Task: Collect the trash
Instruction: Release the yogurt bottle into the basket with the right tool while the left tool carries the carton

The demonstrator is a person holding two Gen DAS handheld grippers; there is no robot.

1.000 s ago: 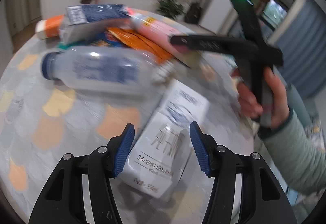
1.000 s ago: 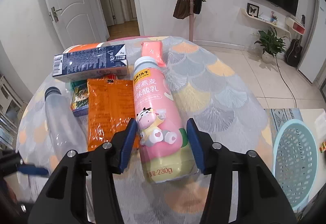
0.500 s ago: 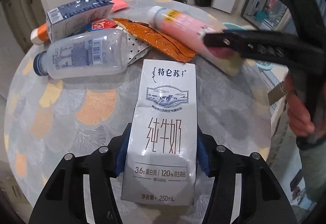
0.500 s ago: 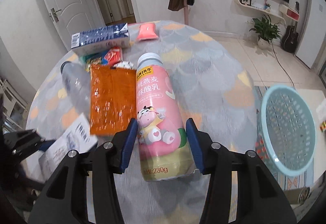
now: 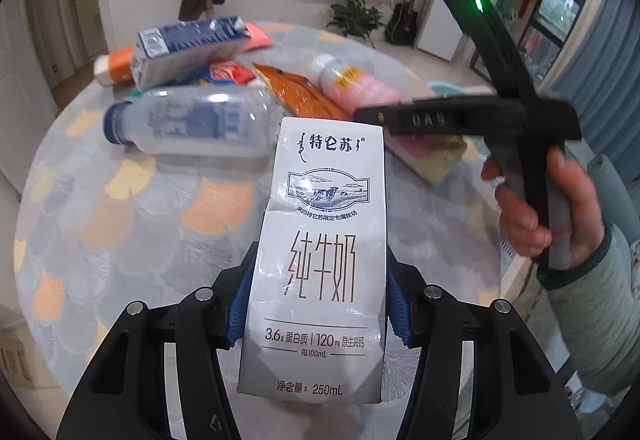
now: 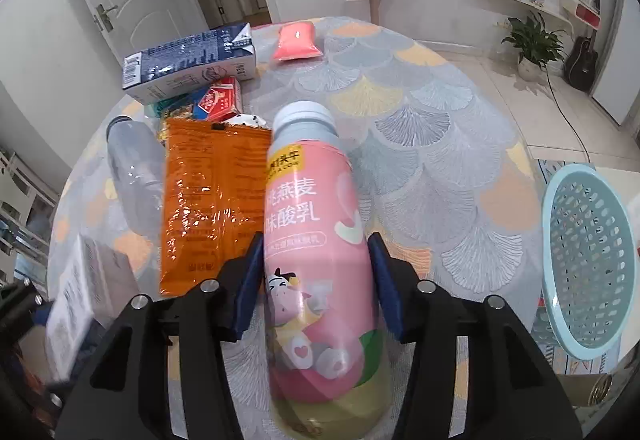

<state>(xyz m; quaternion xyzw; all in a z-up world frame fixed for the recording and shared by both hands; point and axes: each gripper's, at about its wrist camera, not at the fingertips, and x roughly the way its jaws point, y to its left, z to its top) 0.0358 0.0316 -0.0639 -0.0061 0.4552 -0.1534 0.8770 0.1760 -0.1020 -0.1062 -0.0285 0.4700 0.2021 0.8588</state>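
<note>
Trash items sit in both grippers. Left gripper (image 5: 316,304): blue pads clamped on the sides of a white milk carton (image 5: 324,240), which appears raised off the round table (image 5: 120,224). Right gripper (image 6: 316,280): pads pressed against a pink yogurt bottle (image 6: 316,260), cap pointing away. Beside the bottle lies an orange foil packet (image 6: 208,200), then a clear plastic bottle (image 6: 132,168) on its side. Farther back rest a small red box (image 6: 220,100), a blue-and-white carton (image 6: 192,60) and a pink pouch (image 6: 296,42) near the far edge. Light blue basket (image 6: 588,264): positioned off the table at the right, mouth tilted toward the table
</note>
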